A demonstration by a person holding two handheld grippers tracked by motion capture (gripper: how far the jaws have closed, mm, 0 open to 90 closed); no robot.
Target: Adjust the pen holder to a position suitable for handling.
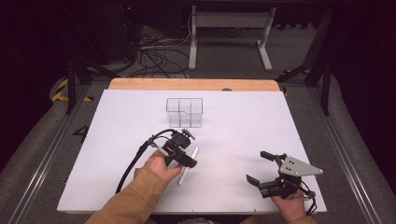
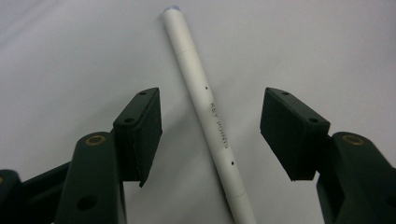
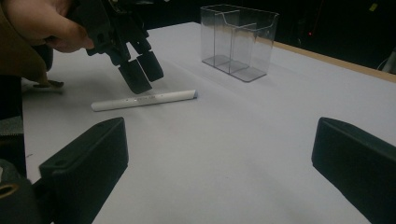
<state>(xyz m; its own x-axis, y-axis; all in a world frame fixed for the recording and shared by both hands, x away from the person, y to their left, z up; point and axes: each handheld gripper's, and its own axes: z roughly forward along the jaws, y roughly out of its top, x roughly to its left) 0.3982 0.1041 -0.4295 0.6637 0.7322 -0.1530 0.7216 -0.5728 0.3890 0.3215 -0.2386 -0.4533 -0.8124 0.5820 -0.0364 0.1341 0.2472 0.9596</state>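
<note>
Pen (image 2: 205,109), white and slim, lies flat on the white table (image 1: 243,126), on my near left part of it, with small printed lettering along its barrel. My left gripper (image 2: 211,135) hangs just above it, pointing down, and the pen runs through the gap between my two black pads (image 2: 144,130); both pads stand clear of the barrel, so I grip nothing. My left hand (image 1: 161,165) wraps the gripper's body. Farther back, near the middle of the table, stands a clear plastic organizer (image 1: 185,112) with separate compartments, well apart from the pen. My right gripper (image 1: 261,168) sits off to my near right, jaws spread wide with nothing between them.
</note>
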